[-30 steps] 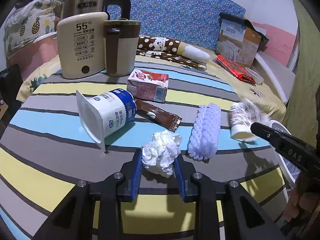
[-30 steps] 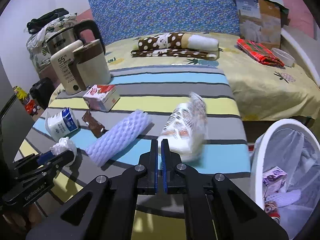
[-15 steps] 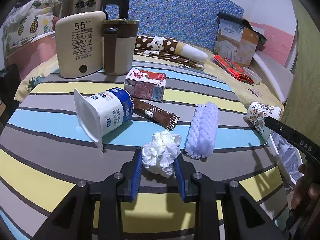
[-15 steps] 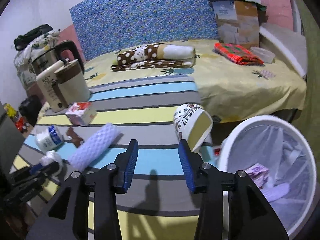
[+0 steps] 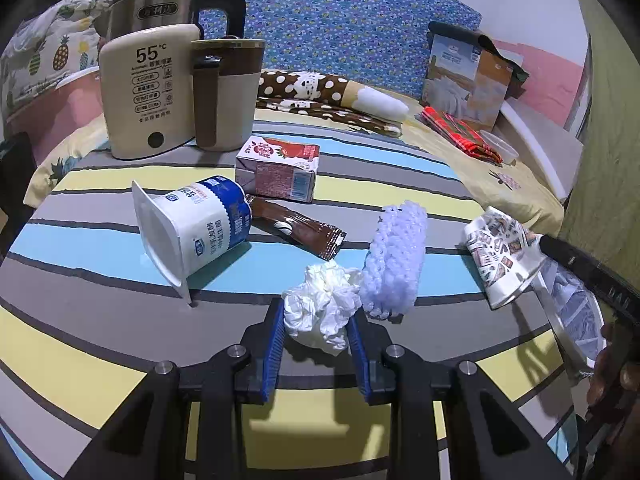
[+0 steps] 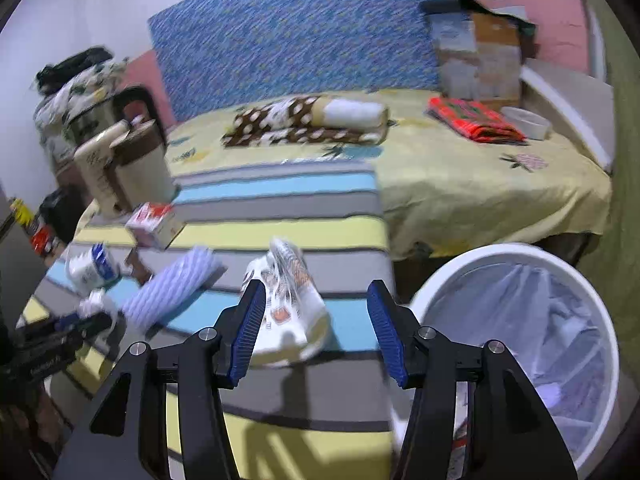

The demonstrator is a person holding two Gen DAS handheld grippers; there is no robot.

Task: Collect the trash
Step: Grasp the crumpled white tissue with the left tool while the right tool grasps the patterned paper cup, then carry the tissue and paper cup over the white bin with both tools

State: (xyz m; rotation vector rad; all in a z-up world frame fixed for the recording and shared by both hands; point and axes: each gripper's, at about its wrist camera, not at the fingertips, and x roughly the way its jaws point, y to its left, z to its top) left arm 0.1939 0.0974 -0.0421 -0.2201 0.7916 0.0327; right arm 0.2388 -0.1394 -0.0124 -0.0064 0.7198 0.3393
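Note:
My left gripper (image 5: pixel 318 312) is shut on a crumpled white tissue (image 5: pixel 320 312) just above the striped table (image 5: pixel 100 344). My right gripper (image 6: pixel 315 286) hangs over the table's right edge with its jaws opening. A patterned paper cup (image 6: pixel 288 312) sits tilted between them, leaning toward the left pad and apart from the right one. In the left wrist view that paper cup (image 5: pixel 500 256) shows beside the right gripper's fingers (image 5: pixel 580 268). The white lined bin (image 6: pixel 520 252) stands just right of the table.
A yogurt cup (image 5: pixel 196 228), a strawberry milk carton (image 5: pixel 280 172), a brown sachet (image 5: pixel 296 226) and a foam net sleeve (image 5: pixel 394 256) lie on the table. A kettle (image 5: pixel 148 92) and a mug (image 5: pixel 226 92) stand at the back left. A bed lies beyond.
The right gripper went from shut on the paper cup to wide apart, and swung toward the bin. The left gripper and its tissue stayed put.

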